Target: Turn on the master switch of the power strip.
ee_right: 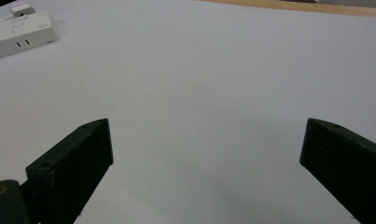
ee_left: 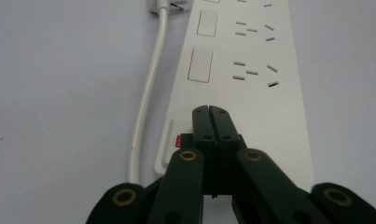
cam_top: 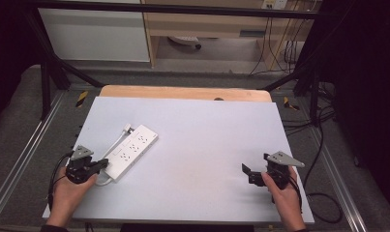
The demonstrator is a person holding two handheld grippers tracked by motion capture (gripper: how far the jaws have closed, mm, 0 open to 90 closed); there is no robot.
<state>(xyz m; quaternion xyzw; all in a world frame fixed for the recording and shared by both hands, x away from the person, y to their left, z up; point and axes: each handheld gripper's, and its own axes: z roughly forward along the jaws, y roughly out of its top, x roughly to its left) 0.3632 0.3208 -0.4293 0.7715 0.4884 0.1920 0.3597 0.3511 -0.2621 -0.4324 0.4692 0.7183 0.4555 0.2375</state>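
Left gripper view: left gripper (ee_left: 209, 111) jaws together over power strip (ee_left: 251, 93), hiding its switch | right gripper (ee_right: 206, 140) jaws apart

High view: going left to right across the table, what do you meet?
Left gripper, jaws shut → white power strip → bare white table surface → right gripper, jaws open.

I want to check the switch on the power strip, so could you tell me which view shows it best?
The left gripper view: the red switch sits close, beside the shut left gripper. In the high view the power strip is too small to tell; the right gripper view catches its far end.
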